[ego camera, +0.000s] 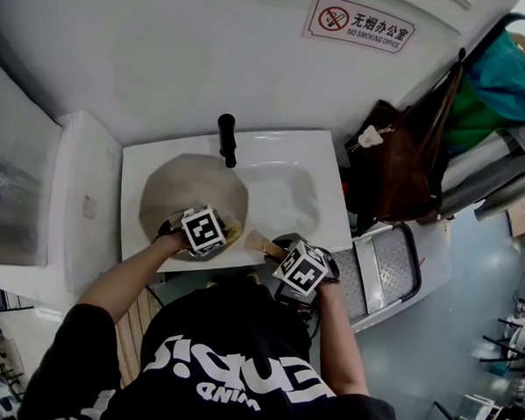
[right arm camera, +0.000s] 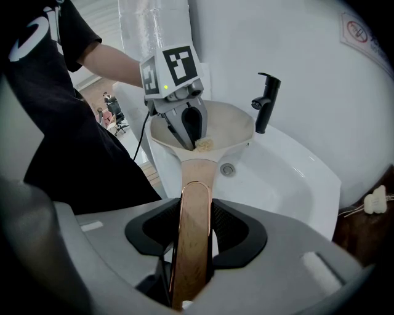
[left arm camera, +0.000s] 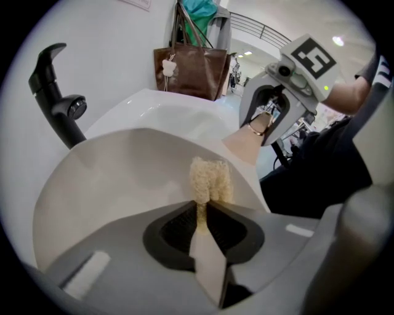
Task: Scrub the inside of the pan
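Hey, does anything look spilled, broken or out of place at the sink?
Nothing stands out. The right gripper holds the pan by its handle over the sink, the left gripper holds a sponge inside it, and no spill or damage shows.

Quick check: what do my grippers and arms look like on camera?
Both the left gripper and right gripper have light grey shells with dark grey fingers, each topped by a white cube of black square markers. A black cable trails from the left one. Short black T-shirt sleeves, white lettering.
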The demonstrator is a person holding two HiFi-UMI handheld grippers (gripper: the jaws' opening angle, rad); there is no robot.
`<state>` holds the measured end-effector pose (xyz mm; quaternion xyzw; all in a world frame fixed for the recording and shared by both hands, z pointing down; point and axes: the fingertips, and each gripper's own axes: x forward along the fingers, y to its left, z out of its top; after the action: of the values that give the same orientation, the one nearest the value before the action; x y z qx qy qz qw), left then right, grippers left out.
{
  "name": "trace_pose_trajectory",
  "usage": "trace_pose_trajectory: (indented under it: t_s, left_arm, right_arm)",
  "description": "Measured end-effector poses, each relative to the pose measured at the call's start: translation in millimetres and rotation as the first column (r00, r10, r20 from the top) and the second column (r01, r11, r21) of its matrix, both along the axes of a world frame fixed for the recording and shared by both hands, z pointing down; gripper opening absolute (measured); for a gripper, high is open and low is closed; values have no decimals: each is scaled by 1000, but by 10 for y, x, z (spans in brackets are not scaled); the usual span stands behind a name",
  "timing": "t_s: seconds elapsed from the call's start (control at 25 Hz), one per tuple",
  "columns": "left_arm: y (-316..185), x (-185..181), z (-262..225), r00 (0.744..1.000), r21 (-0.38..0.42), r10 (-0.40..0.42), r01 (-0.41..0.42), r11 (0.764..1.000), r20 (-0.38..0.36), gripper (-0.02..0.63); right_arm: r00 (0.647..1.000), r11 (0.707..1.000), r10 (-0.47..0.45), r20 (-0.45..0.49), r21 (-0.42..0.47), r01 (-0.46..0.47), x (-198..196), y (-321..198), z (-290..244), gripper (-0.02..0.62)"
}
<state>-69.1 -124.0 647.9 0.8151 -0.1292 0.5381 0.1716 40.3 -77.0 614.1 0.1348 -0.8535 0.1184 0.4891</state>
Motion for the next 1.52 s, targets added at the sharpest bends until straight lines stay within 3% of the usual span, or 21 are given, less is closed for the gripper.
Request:
trace_pose_trajectory:
  t_s: [0.48, 0.84, 1.04, 1.2, 1.36, 1.52]
  left_arm:
    - [-576, 47, 162, 987, 98, -162, 164, 982, -21, 48]
    - [-971, -51, 170, 958, 172, -278, 285, 943, -66, 48]
    - [-1104, -207, 188, 947, 198, -317, 320, 927, -44, 48]
    - [-1212, -253, 183, 945, 215, -323, 328, 920, -59, 48]
    - [-1304, -407, 199, 945, 244, -327, 323, 915, -21, 48]
    - [-1342, -520, 255, 964, 287, -257, 228, 931, 67, 48]
  right_arm:
    - [1000, 1000, -7, 10, 0, 7, -19, 5, -18, 164]
    - [1000, 1000, -8, 12, 0, 8, -22, 11, -25, 164]
    - [1000, 1000, -6, 18, -4, 6, -27, 15, -53, 166]
    - [1000, 1000, -8, 22, -9, 8, -22, 22, -43, 166]
    - [1000, 1000, -5, 24, -18, 6, -23, 30, -38, 166]
    - [1000, 1000, -3, 23, -24, 4, -12, 28, -32, 166]
